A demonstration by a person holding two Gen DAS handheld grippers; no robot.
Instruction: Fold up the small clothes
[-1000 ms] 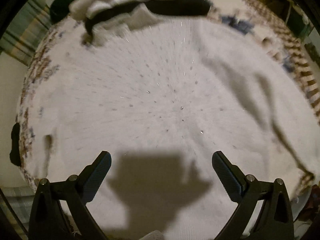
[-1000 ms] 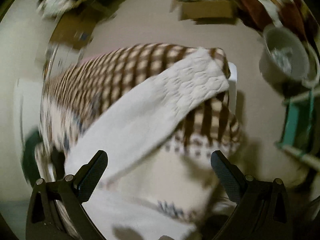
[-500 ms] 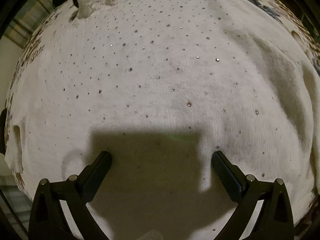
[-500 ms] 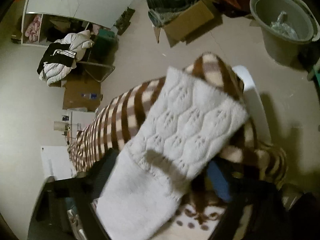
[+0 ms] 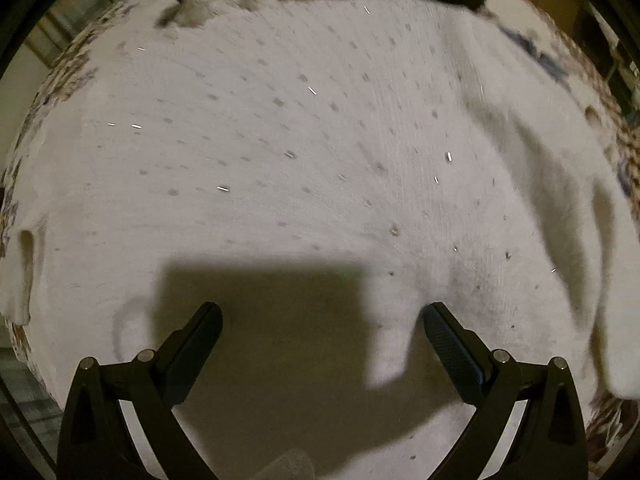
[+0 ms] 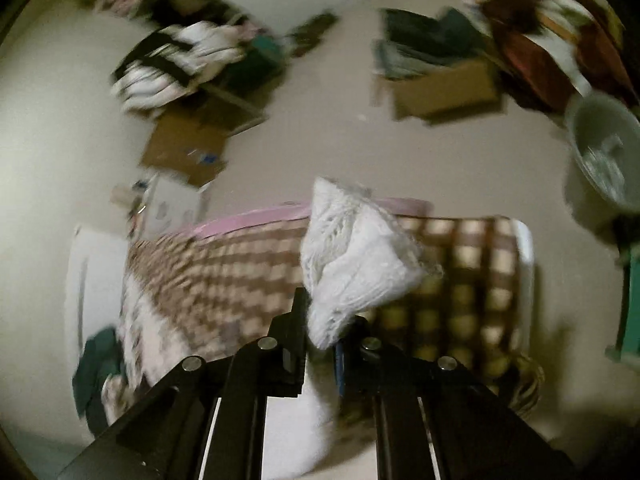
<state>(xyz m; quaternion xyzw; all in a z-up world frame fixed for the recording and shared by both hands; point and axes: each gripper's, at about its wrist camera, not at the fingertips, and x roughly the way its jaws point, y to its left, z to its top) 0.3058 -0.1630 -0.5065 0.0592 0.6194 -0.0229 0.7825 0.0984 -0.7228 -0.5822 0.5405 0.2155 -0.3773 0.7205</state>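
A checked blanket (image 6: 224, 280) covers the surface, and the white sweater (image 5: 300, 152) lies spread on it, directly under the left gripper (image 5: 322, 320), jaws wide apart, holding nothing; the right gripper (image 6: 322, 336) is clamped on its knitted sleeve (image 6: 356, 264), lifted and pointing away

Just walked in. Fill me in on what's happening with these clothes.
A person is folding a white knit sweater spread on a checked blanket. The right gripper has its jaws shut on a bunched sleeve of the sweater and holds it raised above the blanket. The left gripper hangs over the sweater's studded body with its jaws wide open, gripping nothing. No finished fold is visible yet.
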